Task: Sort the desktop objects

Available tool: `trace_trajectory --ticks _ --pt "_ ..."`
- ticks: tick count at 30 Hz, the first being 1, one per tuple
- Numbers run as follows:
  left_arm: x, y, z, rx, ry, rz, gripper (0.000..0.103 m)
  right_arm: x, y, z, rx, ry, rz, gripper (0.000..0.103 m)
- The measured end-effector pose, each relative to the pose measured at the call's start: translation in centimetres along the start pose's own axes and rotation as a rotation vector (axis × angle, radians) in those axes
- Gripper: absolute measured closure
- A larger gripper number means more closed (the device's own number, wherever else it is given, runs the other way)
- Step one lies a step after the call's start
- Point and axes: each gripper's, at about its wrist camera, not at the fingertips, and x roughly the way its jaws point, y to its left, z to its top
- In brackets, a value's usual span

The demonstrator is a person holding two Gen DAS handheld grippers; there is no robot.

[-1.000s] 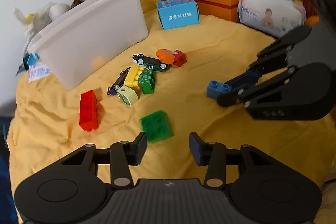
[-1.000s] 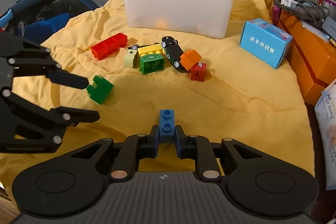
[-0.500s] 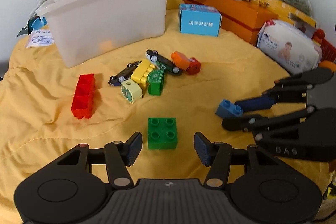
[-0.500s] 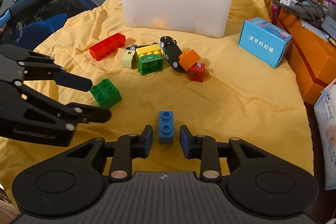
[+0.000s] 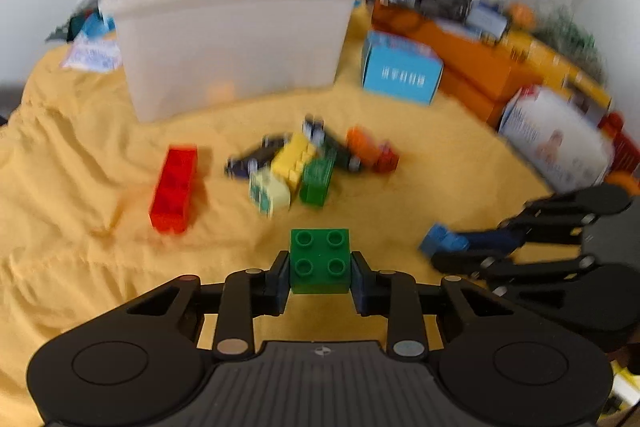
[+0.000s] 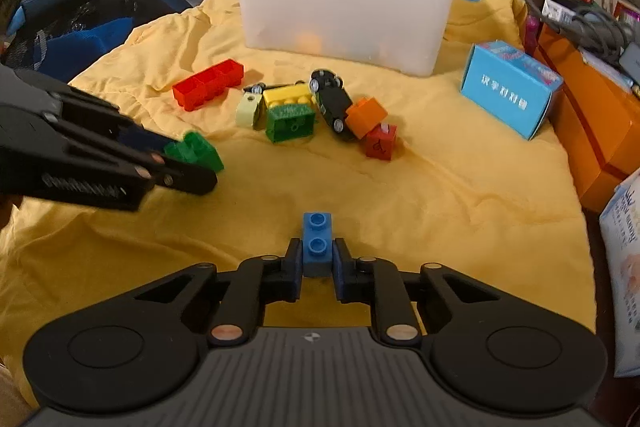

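Observation:
My left gripper [image 5: 319, 273] is shut on a green four-stud brick [image 5: 319, 261], held just above the yellow cloth; it also shows in the right wrist view [image 6: 196, 153]. My right gripper [image 6: 317, 259] is shut on a small blue two-stud brick [image 6: 317, 241]; that brick shows at the right in the left wrist view [image 5: 442, 242]. A white translucent bin [image 6: 344, 3] stands at the back. A pile of bricks and toy cars [image 6: 312, 111] lies in front of it, with a long red brick [image 6: 208, 83] to its left.
A blue carton [image 6: 510, 95] stands right of the pile. Orange boxes [image 6: 592, 115] and a wipes pack [image 5: 556, 143] line the right side. A dark blue bag [image 6: 80, 15] sits off the cloth's left edge. The yellow cloth [image 6: 460, 195] is wrinkled.
My left gripper has closed on the green brick. My right gripper, open around the blue brick half a second ago, has shut on it again.

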Motion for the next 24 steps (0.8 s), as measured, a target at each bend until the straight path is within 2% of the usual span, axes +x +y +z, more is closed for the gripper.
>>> trace_trajectory --ticks 6,11,15,18,21,24 --pt "-2.5 0.6 3.5 0.011 -0.095 0.004 0.069 -0.5 -0.5 2.4 -0.033 -0.044 0.001 0.085" --pt "-3.5 1.7 7.3 0.062 -0.166 0.047 0.069 -1.3 -1.4 6.0 -0.057 -0.133 -0.019 0.085" --pt "-4.2 2.9 11.1 0.076 -0.237 0.087 0.069 -1.6 -2.1 10.2 -0.073 -0.238 -0.048 0.085" --pt "-4.4 3.1 13.9 0.129 -0.315 0.159 0.069 -1.4 -2.5 13.8 -0.064 -0.321 -0.066 0.085" --pt "-4.2 3.8 16.4 0.121 -0.346 0.185 0.069 -0.9 -2.8 17.1 -0.073 -0.386 -0.082 0.085" --pt "-3.5 4.5 18.7 0.133 -0.367 0.216 0.069 0.0 -3.4 19.9 -0.068 -0.413 -0.087 0.085"
